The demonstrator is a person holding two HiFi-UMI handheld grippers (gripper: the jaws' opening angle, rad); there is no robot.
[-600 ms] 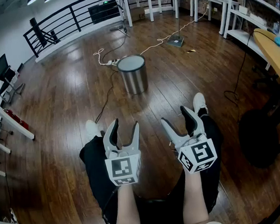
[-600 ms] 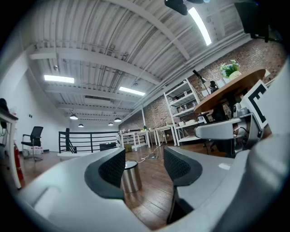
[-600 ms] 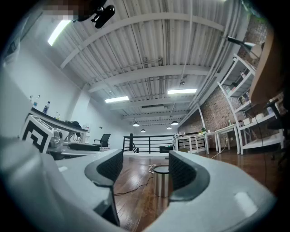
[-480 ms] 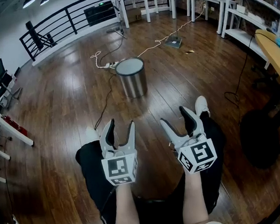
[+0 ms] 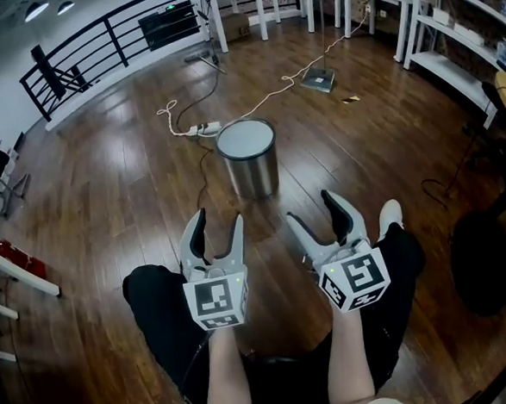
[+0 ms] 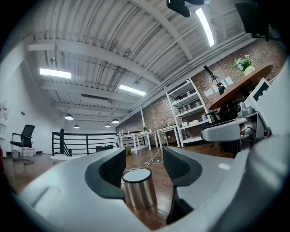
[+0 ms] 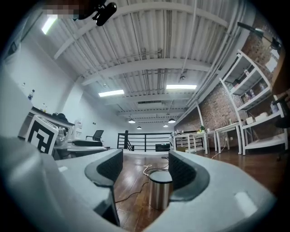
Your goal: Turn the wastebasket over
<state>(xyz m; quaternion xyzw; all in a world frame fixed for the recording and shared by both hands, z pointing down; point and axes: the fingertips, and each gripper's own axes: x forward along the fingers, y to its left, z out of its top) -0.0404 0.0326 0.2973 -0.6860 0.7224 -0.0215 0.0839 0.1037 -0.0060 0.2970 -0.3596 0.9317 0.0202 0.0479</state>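
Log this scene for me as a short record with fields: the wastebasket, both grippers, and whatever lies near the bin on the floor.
wastebasket: steel cylinder, upright on the wooden floor, flat grey face on top
left gripper: jaws open, nothing between them, short of the wastebasket
right gripper: jaws open, nothing between them, short of the wastebasket
nearby: white power strip with its cable, on the floor beyond the wastebasket
task state: not yet turned over; nothing touches it

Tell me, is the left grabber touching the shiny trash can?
Apart. The head view shows wooden floor between the left gripper and the wastebasket; its jaws stand open, empty.
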